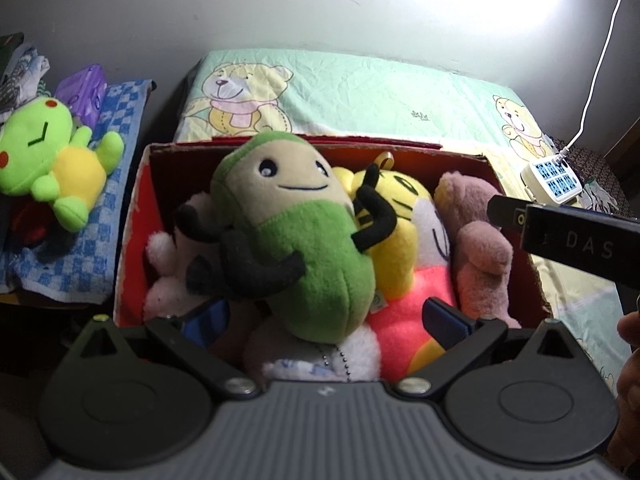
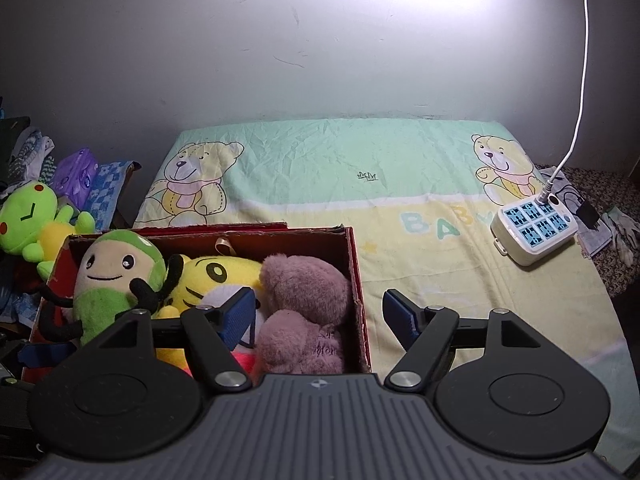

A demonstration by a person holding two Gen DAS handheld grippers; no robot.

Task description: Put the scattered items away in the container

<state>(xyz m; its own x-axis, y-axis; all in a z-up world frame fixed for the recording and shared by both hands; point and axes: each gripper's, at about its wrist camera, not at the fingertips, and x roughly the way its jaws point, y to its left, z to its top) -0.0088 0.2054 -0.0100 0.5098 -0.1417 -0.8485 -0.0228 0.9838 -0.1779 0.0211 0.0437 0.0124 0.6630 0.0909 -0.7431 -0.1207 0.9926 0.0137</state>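
A red cardboard box (image 1: 132, 216) (image 2: 358, 280) sits on the bed and holds several plush toys. A green and tan plush with black limbs (image 1: 304, 240) (image 2: 108, 280) lies on top of a yellow tiger plush (image 1: 404, 216) (image 2: 216, 276) and next to a mauve bear (image 1: 480, 256) (image 2: 308, 308). My left gripper (image 1: 326, 316) is open, its blue pads either side of the green plush's lower end, not squeezing it. My right gripper (image 2: 318, 316) is open and empty above the box's right wall.
A bright green frog plush (image 1: 56, 160) (image 2: 36, 220) lies outside the box on a blue checked towel (image 1: 100, 208) at the left. A white power strip (image 2: 534, 232) (image 1: 552, 178) with a cable sits at the bed's right edge. A wall stands behind.
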